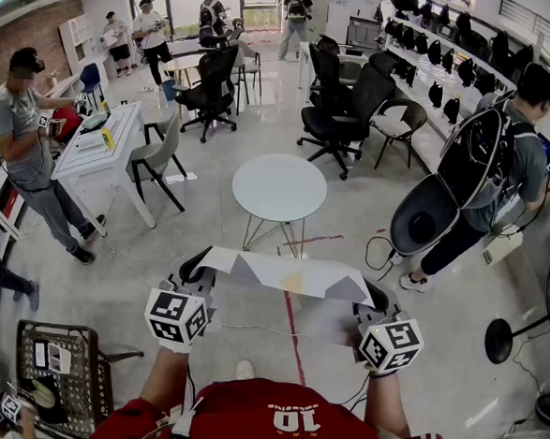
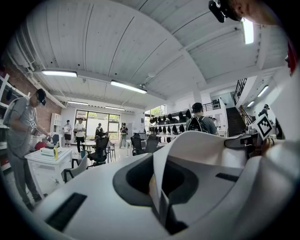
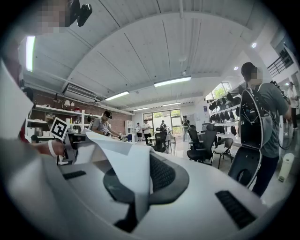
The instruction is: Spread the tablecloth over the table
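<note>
Head view: the tablecloth (image 1: 285, 273) is held up in the air, stretched as a narrow white band in front of the person's chest. It is not on the round worktop (image 1: 279, 188) yet. The left hand-held gripper (image 1: 196, 270) is clamped on its left end and the right hand-held gripper (image 1: 373, 301) on its right end.

Left gripper view: the jaws are closed with a thin fold of cloth (image 2: 197, 145) pinched between them. Right gripper view: same, the jaws are shut on a cloth edge (image 3: 126, 164) that rises out of the grip.

Key relation: the cloth's long axis runs side to side, from one gripper to the other. The worktop lies straight ahead past the cloth, apart from it, with bare floor (image 1: 209, 228) between. Its centre falls roughly midway between the two grippers, so neither hand is clearly nearer; the left looks slightly further forward.

Judgement: the cloth looks only partly opened, with its corners folded in. The next move probably calls for both hands to carry it forward together, keeping the span level, so it lands centred.
</note>
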`<state>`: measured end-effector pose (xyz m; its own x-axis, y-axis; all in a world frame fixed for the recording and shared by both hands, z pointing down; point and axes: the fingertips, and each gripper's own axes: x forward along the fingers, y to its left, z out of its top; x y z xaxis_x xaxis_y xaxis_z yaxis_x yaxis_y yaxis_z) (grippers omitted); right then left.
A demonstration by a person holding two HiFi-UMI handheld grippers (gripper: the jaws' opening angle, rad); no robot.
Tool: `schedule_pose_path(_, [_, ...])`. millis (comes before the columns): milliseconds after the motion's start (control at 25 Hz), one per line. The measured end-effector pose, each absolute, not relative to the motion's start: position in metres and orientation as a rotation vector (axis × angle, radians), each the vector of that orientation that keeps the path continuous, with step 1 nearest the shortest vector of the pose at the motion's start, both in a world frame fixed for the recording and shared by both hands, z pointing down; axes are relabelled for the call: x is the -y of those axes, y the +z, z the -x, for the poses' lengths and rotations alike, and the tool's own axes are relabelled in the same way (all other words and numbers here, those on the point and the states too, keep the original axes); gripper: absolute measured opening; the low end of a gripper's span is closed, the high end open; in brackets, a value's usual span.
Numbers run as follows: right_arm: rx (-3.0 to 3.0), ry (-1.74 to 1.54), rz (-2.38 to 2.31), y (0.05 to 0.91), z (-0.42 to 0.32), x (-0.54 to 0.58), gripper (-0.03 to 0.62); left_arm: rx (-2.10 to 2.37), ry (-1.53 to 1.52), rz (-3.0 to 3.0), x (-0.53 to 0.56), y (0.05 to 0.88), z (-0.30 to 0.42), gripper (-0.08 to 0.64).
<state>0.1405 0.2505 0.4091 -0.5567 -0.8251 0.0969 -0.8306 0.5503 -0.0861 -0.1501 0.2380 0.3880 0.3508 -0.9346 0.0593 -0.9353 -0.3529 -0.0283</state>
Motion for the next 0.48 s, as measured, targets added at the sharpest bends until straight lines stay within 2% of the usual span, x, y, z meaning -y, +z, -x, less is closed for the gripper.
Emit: schedule_pose_path(480, [2.737,0.201,-1.464,0.407,-0.130,-0.239,0.015,1.788,0.079,-2.592,-0.230,0.378,0.160,0.009])
